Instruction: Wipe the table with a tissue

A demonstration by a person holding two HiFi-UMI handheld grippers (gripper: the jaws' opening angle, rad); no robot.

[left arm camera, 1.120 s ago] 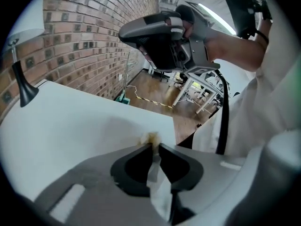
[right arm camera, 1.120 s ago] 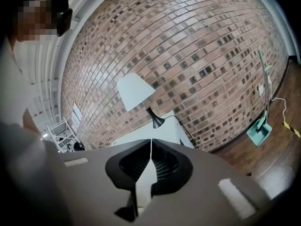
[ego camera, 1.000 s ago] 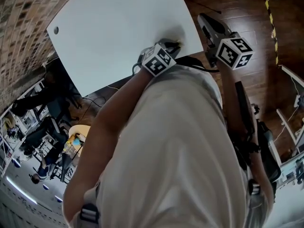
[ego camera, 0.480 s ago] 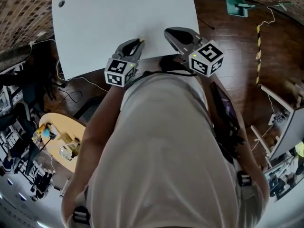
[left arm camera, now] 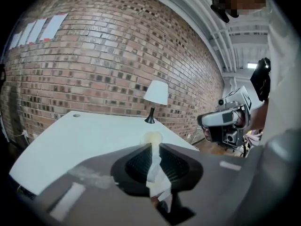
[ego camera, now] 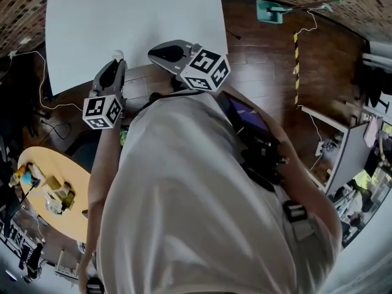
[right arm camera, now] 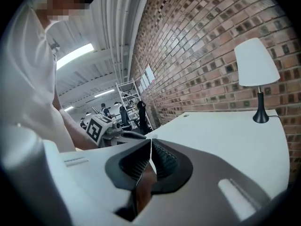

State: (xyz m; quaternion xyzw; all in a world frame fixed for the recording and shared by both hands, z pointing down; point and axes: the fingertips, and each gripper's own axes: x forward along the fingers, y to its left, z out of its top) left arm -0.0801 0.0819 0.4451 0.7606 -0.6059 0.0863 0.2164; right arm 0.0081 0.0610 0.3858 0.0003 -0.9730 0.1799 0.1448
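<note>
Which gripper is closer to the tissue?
Left. The tissue is pinched in the jaws of the left gripper; the right gripper is apart, to its right, shut and empty.

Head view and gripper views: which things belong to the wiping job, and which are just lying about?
Job: tissue, pinched in the shut left gripper; white table.
Lying about: lamp; teal item on the floor; round yellow table; right gripper, shut and empty.
</note>
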